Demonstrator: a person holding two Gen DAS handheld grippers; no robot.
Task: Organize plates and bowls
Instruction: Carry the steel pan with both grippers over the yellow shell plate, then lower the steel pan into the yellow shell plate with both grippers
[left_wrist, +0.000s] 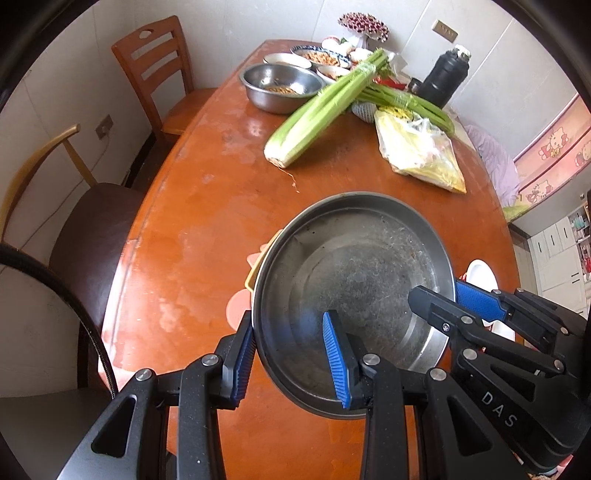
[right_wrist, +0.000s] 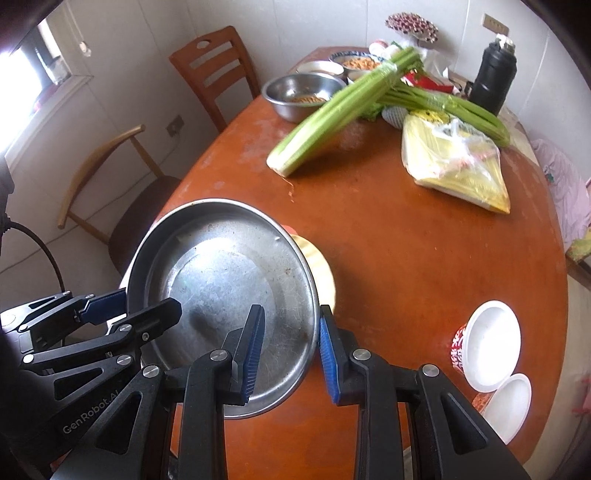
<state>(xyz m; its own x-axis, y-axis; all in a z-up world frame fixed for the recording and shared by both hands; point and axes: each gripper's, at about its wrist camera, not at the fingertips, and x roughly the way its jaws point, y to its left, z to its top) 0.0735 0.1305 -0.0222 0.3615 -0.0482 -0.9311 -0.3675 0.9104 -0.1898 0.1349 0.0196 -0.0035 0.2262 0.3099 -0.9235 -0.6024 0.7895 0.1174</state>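
A wide, shallow steel plate (left_wrist: 354, 266) hangs tilted over the near part of the orange-brown table (left_wrist: 192, 221), held from both sides. My left gripper (left_wrist: 290, 354) is shut on its near-left rim, one blue pad outside and one inside. My right gripper (right_wrist: 291, 354) is shut on the opposite rim of the steel plate (right_wrist: 229, 266) in the same way. Each gripper shows in the other's view: the right gripper (left_wrist: 441, 295) and the left gripper (right_wrist: 149, 301). A yellow dish (right_wrist: 321, 273) and pink pieces (left_wrist: 236, 306) lie partly hidden under the plate.
At the far end of the table are a steel bowl (left_wrist: 280, 86) with food scraps, patterned bowls (left_wrist: 321, 55), celery bundles (left_wrist: 325, 107), a yellow packet (left_wrist: 417, 151) and a black flask (left_wrist: 445, 77). A white-lidded cup (right_wrist: 487, 343) stands at the near right. Two chairs (left_wrist: 159, 70) stand at the left.
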